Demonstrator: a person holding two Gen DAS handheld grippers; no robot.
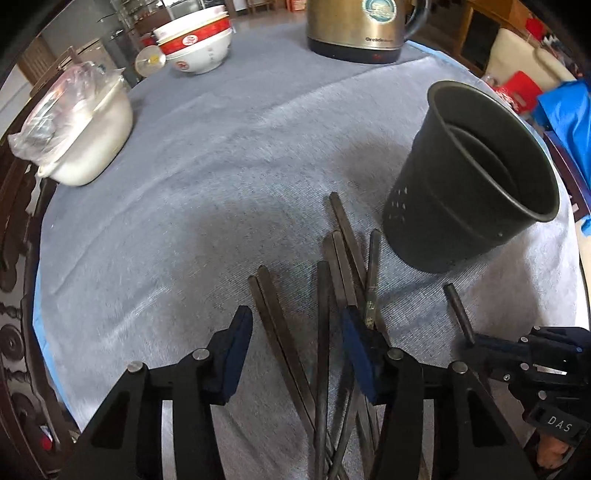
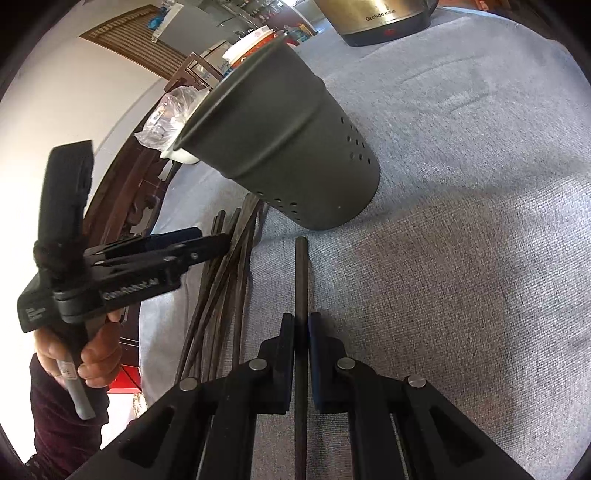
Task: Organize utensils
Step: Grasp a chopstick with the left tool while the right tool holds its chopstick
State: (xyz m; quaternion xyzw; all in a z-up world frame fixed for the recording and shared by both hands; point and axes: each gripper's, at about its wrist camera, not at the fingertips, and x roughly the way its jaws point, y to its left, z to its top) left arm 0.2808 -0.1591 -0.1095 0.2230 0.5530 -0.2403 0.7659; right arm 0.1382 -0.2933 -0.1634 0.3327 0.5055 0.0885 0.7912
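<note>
Several dark chopsticks (image 1: 332, 295) lie fanned out on the grey cloth, just left of an upright dark grey perforated holder (image 1: 469, 192). My left gripper (image 1: 295, 317) points down over the pile, open. Its blue pads (image 1: 236, 350) straddle a few sticks without pressing them. In the right wrist view the same pile (image 2: 229, 280) lies left of the holder (image 2: 288, 158), with the left gripper (image 2: 218, 243) over it. My right gripper (image 2: 302, 321) is shut on a single chopstick (image 2: 301, 273), whose tip points toward the holder's base. That gripper (image 1: 476, 343) and its stick (image 1: 458, 310) also show at lower right.
A steel kettle (image 1: 358, 29) stands at the back. Stacked red-and-white bowls (image 1: 195, 44) and a white pot covered with a plastic bag (image 1: 85, 129) sit at the left. Carved dark wood (image 1: 14, 295) lines the table's left edge. Blue fabric (image 1: 569, 110) lies off the right side.
</note>
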